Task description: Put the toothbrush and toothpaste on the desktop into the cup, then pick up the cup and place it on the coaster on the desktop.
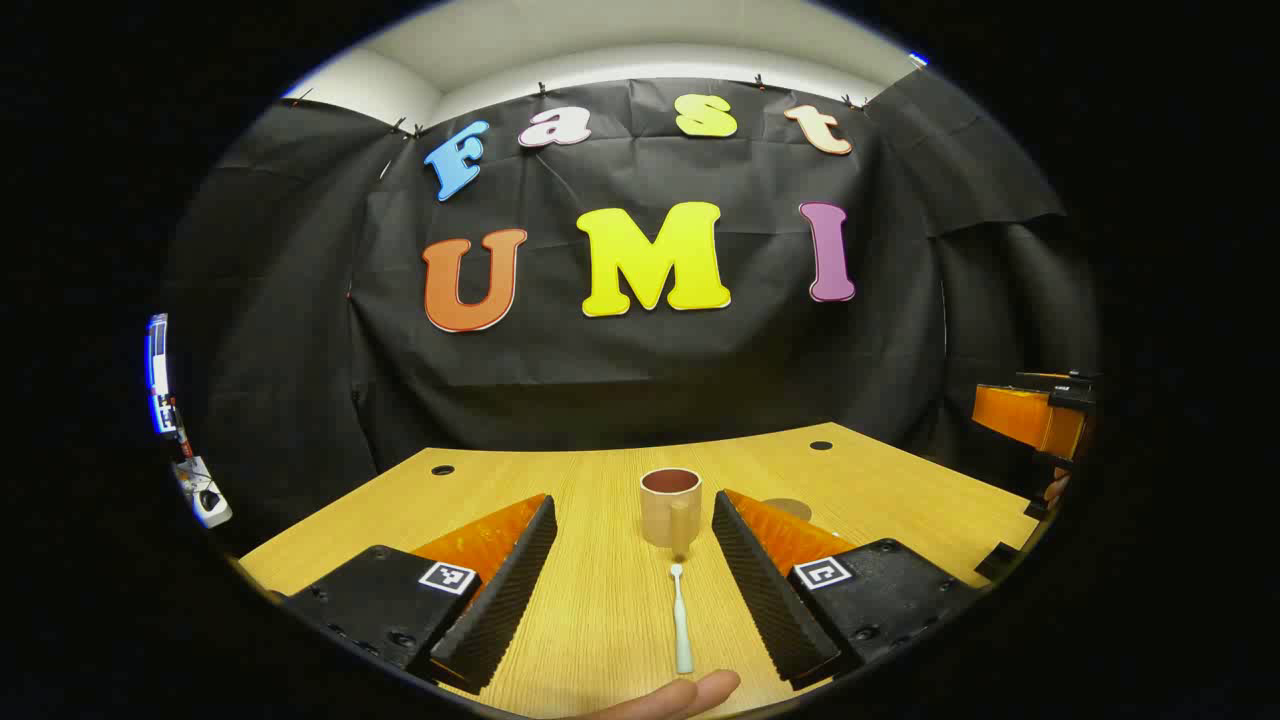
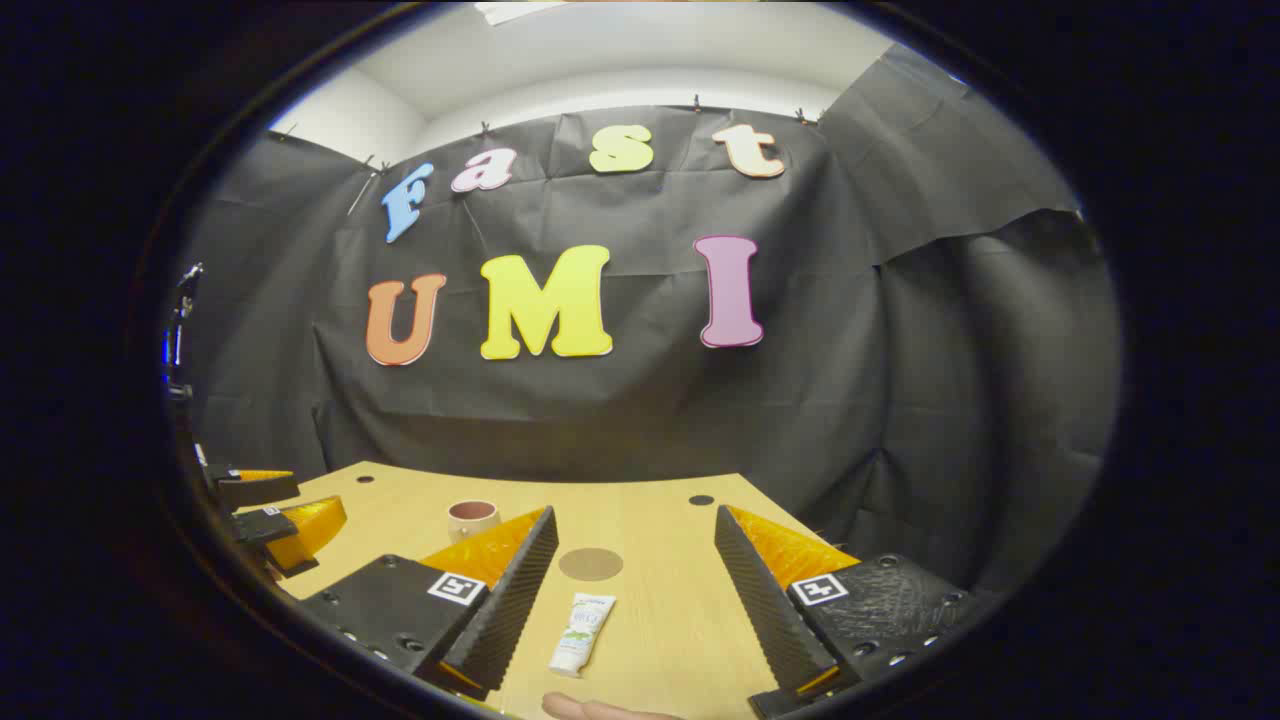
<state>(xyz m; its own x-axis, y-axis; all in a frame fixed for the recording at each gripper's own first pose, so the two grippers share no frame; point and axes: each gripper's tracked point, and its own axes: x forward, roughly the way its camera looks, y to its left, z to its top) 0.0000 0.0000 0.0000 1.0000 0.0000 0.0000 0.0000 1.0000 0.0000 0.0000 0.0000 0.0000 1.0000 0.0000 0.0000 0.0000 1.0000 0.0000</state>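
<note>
Since the toothbrush (image 1: 681,622) and toothpaste (image 2: 581,633) both lie on the table (image 1: 600,600), nothing's done; cup (image 1: 670,506) and coaster (image 2: 590,563) sit apart, left tool (image 1: 640,590) and right tool (image 2: 630,600) gaping wide, empty.

Light wooden tabletop (image 1: 600,610) is carrying a tan cup with dark interior (image 1: 670,506), standing upright mid-table; a white toothbrush (image 1: 680,620) lying toward the near edge; a white toothpaste tube (image 2: 581,620); a round brown coaster (image 2: 590,564) lying beyond it.
</note>
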